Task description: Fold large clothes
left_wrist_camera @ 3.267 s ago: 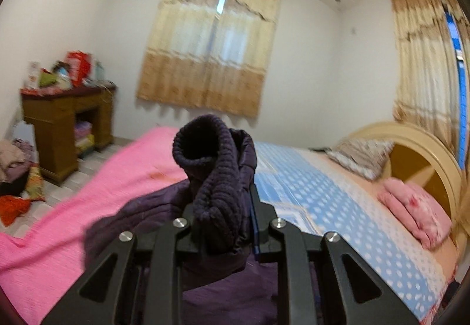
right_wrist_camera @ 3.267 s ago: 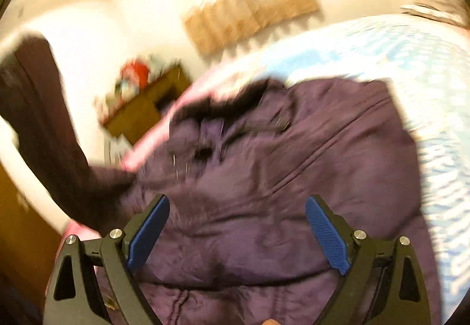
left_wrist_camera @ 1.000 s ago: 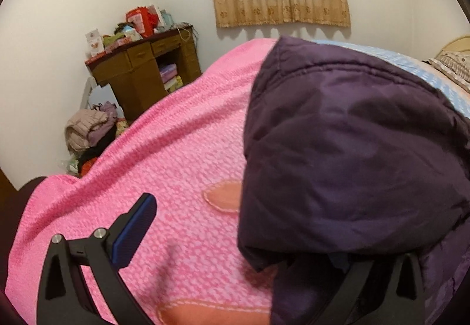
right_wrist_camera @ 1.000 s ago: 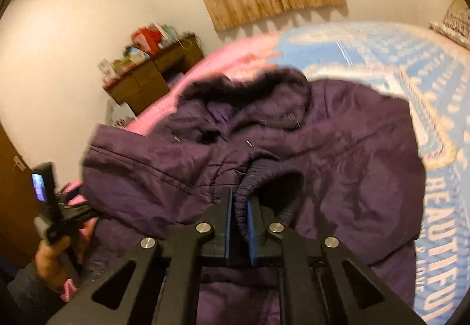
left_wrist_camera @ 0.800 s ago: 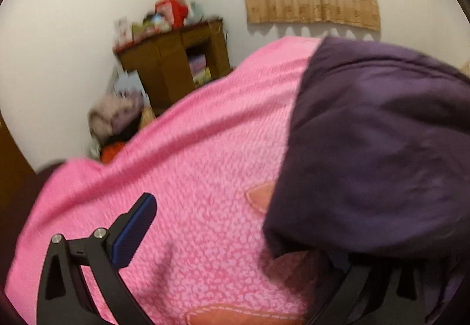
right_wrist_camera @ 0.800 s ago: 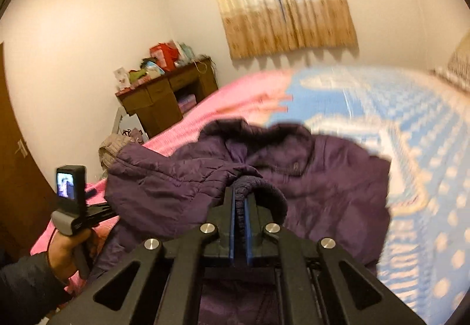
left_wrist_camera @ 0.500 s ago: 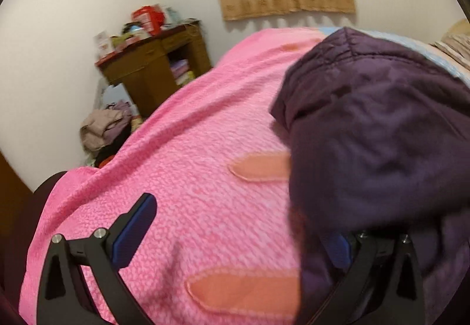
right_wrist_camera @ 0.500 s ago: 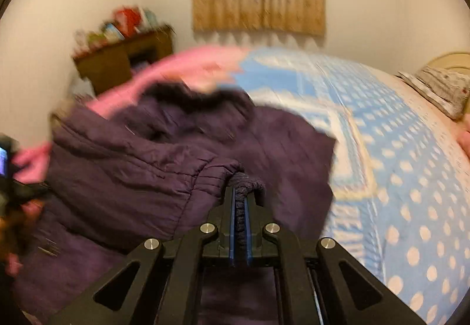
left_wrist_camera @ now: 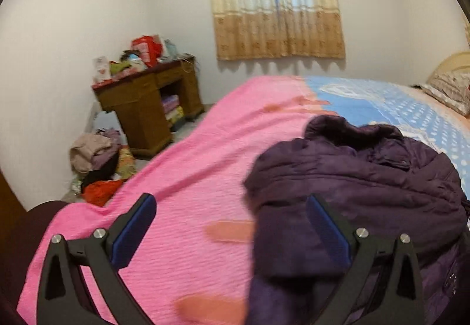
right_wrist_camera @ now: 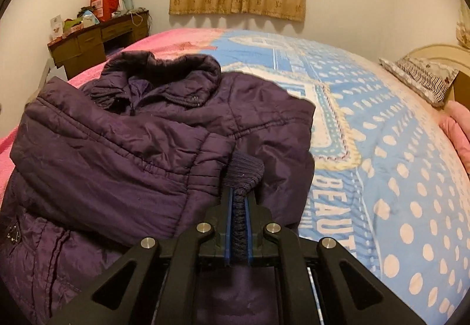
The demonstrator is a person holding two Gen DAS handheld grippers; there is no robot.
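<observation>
A dark purple padded jacket (right_wrist_camera: 117, 148) lies front up on the bed, collar toward the far wall, one sleeve folded across its chest. The ribbed knit cuff (right_wrist_camera: 245, 171) of that sleeve sits between the blue pads of my right gripper (right_wrist_camera: 238, 195), low over the jacket. Its jaws are opening, and the pads still touch the cuff. In the left wrist view the jacket (left_wrist_camera: 367, 178) fills the right side. My left gripper (left_wrist_camera: 230, 229) stands open above the pink blanket (left_wrist_camera: 191, 163), holding nothing. Its right finger (left_wrist_camera: 326, 231) is in front of the jacket's left edge.
The bed has a blue dotted quilt (right_wrist_camera: 382, 119) on its right half. A striped pillow (right_wrist_camera: 420, 78) and a pink bundle (right_wrist_camera: 458, 125) lie by the headboard. A cluttered wooden desk (left_wrist_camera: 141, 107) and a heap of clothes (left_wrist_camera: 97, 154) on the floor stand left of the bed.
My left gripper has risen and drawn back, so the jacket no longer covers its right finger. My right gripper has lowered the cuff across the jacket's front, and its pads have parted a little.
</observation>
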